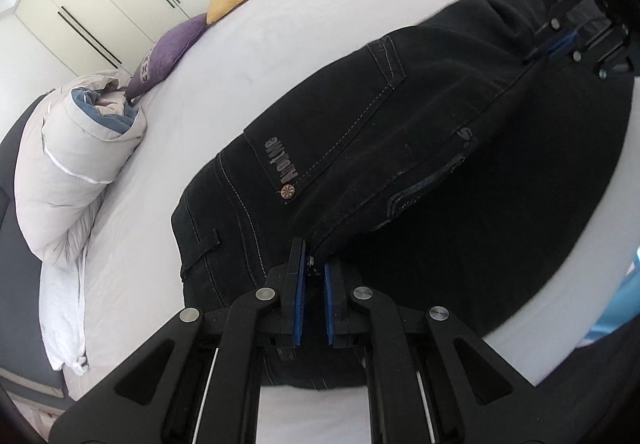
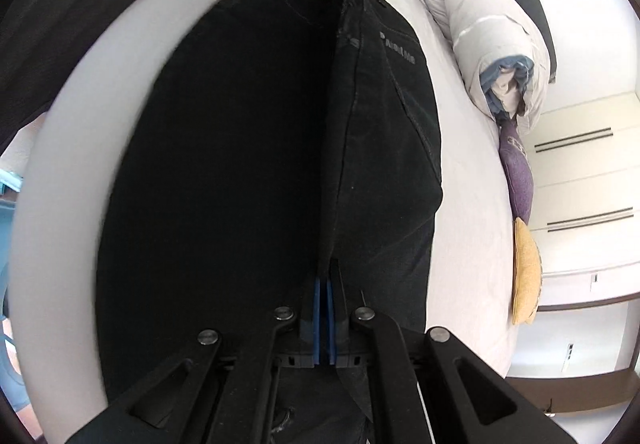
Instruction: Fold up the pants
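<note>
Currently a pair of black jeans (image 1: 360,148) is stretched along a raised edge between two handheld grippers, above a bed (image 1: 280,16) covered in a pale sheet. The long axis of the jeans runs from one gripper straight to the other, so each wrist camera looks down the held edge at the opposite tool. On the far side of the edge, toward the rolled duvet (image 1: 76,164), the back pocket panel with grey lettering is draped down onto the bed; on the near side, away from the duvet, the rest of the fabric falls in deep shadow.

The left gripper (image 1: 316,276) is seen narrowed, its blue pads pinching fabric at the waistband end, near a belt loop. A small gap between the pads is filled by the bunched seam. The right gripper (image 2: 327,284) is seen almost fully closed, its pads pressed on the same edge further down the leg. Each gripper is also visible at the far end of the other's view, both clamped on cloth.

Judged from this, a fold is midway, and both ends would need to be carried together toward the duvet side.
</note>
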### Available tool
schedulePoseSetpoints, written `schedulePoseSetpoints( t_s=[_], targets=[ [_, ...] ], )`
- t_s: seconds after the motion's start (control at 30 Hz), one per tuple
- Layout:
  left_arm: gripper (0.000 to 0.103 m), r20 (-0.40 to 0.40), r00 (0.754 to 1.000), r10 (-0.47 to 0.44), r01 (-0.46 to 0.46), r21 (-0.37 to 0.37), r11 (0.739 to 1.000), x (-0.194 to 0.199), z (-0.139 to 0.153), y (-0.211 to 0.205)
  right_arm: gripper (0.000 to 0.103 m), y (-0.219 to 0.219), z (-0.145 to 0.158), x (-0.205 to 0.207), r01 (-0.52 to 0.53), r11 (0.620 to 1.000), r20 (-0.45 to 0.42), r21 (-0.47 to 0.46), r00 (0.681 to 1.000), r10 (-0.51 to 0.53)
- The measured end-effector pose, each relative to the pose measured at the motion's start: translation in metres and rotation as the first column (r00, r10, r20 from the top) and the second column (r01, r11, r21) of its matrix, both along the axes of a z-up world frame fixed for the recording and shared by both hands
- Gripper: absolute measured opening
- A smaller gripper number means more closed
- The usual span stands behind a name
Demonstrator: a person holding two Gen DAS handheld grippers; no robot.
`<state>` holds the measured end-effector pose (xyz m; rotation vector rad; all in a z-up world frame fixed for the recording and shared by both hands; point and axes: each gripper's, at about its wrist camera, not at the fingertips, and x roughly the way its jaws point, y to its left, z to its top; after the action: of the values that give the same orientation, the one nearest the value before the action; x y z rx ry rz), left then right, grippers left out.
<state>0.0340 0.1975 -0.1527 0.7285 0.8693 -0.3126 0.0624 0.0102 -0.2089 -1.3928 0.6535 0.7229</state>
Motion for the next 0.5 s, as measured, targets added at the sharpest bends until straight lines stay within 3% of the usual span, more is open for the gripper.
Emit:
schedulePoseSetpoints(
  t_s=[0.1, 0.23, 0.33, 0.5],
  targets=[
    [0.007, -0.012, 1.000, -0.025, 0.026, 0.065, 0.998, -0.023, -0.018, -0.003, 0.003, 0.008, -0.008, -0.015, -0.034, 0.999, 0.004, -0.037, 0.999, 0.034],
    [0.007, -0.025, 0.999, -0.041, 0.043, 0.076, 0.996, -0.047, -0.030, -0.004, 0.003, 0.011, -0.022, -0.024, -0.049, 0.997, -0.008, -0.065, 0.999, 0.048],
    [0.007, -0.020, 0.998, -0.065, 0.067, 0.118, 0.991, -0.061, -0.040, -0.008, 0.003, 0.019, -0.027, -0.010, -0.053, 0.995, -0.009, -0.084, 0.999, 0.052],
    [0.007, -0.025, 0.998, -0.055, 0.057, 0.102, 0.993, -0.077, -0.046, -0.010, 0.003, 0.018, -0.026, -0.027, -0.053, 0.995, 0.003, -0.090, 0.999, 0.054]
  ],
)
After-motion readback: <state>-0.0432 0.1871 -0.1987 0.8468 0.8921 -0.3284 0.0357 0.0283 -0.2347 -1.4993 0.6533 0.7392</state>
